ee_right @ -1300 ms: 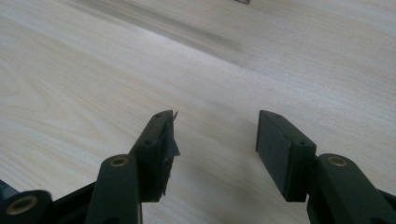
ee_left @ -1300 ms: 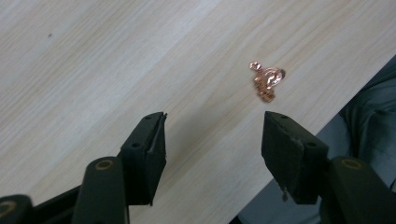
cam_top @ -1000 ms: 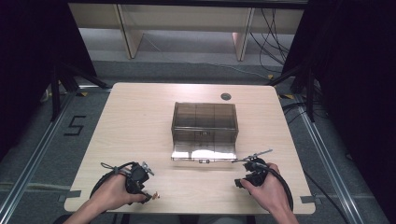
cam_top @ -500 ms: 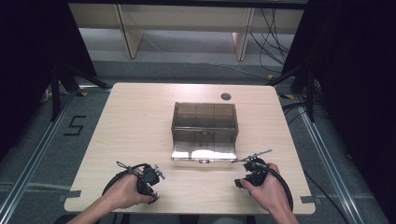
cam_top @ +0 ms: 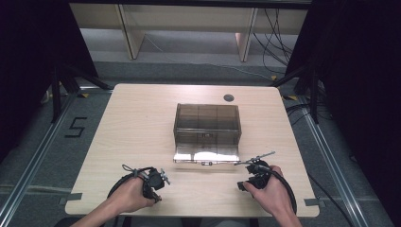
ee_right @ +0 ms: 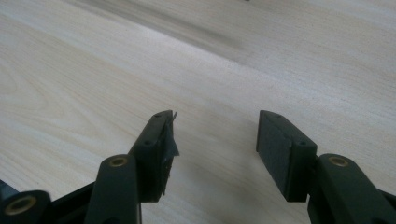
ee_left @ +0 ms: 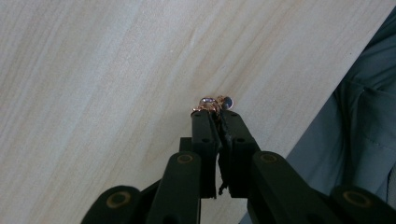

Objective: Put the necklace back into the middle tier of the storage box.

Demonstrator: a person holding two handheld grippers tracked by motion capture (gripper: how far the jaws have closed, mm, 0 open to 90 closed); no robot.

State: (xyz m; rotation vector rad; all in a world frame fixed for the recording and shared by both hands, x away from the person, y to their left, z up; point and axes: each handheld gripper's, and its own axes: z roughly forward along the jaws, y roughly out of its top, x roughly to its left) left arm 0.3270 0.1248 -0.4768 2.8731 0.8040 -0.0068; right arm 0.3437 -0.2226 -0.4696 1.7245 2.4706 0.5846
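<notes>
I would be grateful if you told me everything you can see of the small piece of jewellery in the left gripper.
The piece of jewellery is tiny, of gold-coloured metal with a pale bluish stone and a small dark round bead or disc beside it. What kind of piece it is cannot be told. It is pinched at the tips of the left gripper, whose jaws have just closed on it, just above the light wooden table near its edge. Whether it touches the wood is unclear.

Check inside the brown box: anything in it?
From the high view the translucent brown box shows divider lines and a front flap folded down onto the table. No contents can be made out; the tinted top hides the compartments.
</notes>
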